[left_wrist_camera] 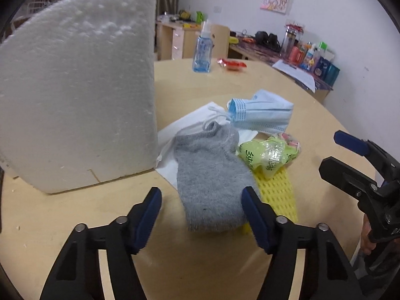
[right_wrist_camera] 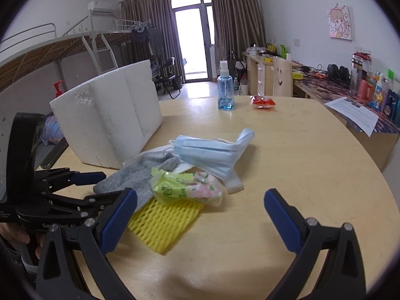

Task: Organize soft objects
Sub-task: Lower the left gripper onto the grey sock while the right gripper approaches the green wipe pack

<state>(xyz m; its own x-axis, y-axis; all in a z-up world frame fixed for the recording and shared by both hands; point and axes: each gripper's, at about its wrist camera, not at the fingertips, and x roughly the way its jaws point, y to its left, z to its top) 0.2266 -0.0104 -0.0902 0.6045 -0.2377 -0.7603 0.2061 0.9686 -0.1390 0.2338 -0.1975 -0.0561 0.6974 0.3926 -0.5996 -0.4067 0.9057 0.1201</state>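
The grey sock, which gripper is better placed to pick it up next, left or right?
Left. The left gripper already straddles the near end of the grey sock, jaws open around it. The right gripper hangs open off to the side, over the yellow foam net and bare table.

One grey sock [left_wrist_camera: 212, 180], one blue face mask [left_wrist_camera: 260, 112], one yellow foam net [right_wrist_camera: 162, 222], one green wrapper [right_wrist_camera: 172, 187], one spray bottle [right_wrist_camera: 225, 87], one white foam block [left_wrist_camera: 75, 87].

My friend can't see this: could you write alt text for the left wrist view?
Open blue-padded tongs straddle the toe of a grey knitted sock lying on a yellow foam net on a round wooden table, beside a white foam block.
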